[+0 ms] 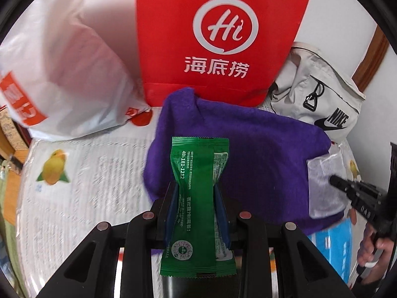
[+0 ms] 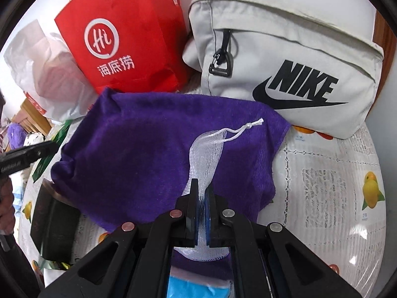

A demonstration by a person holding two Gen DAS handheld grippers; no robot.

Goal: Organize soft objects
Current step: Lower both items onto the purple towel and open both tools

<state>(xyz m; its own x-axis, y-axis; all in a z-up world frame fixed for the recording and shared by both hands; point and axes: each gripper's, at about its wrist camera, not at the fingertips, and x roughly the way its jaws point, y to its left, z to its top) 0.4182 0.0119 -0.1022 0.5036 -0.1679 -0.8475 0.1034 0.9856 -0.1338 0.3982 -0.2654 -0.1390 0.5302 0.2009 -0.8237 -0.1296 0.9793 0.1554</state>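
Green foil, crinkled at the waist: a long snack packet (image 1: 196, 198) is pinched between the blue pads of the left claw (image 1: 197, 193), upright in the left wrist view, its upper end standing over the purple towel (image 1: 248, 154). In the right wrist view that packet shows only as a green edge (image 2: 49, 154) at the far left, behind the tip of the left claw (image 2: 29, 152).

White mesh, a small net pouch (image 2: 206, 154) with a knotted drawstring, is clamped in the right claw (image 2: 201, 198), whose pads are nearly together on the netting; the pouch lies stretched across the purple towel (image 2: 139, 154). From the left wrist view the right claw (image 1: 333, 180) enters at the right edge, a hand (image 1: 374, 250) gripping its handle, with the pouch (image 1: 322, 186) at its tip.

The towel lies spread on a table (image 2: 327, 186) covered by a plastic cloth printed with text and yellow fruit. Behind the towel stand a red paper bag (image 1: 215, 37) with a white logo, a white plastic bag (image 1: 64, 74) to its left, and a pale grey Nike bag (image 2: 285, 62) to its right. Something light blue (image 2: 191, 288) lies under the towel's near edge.
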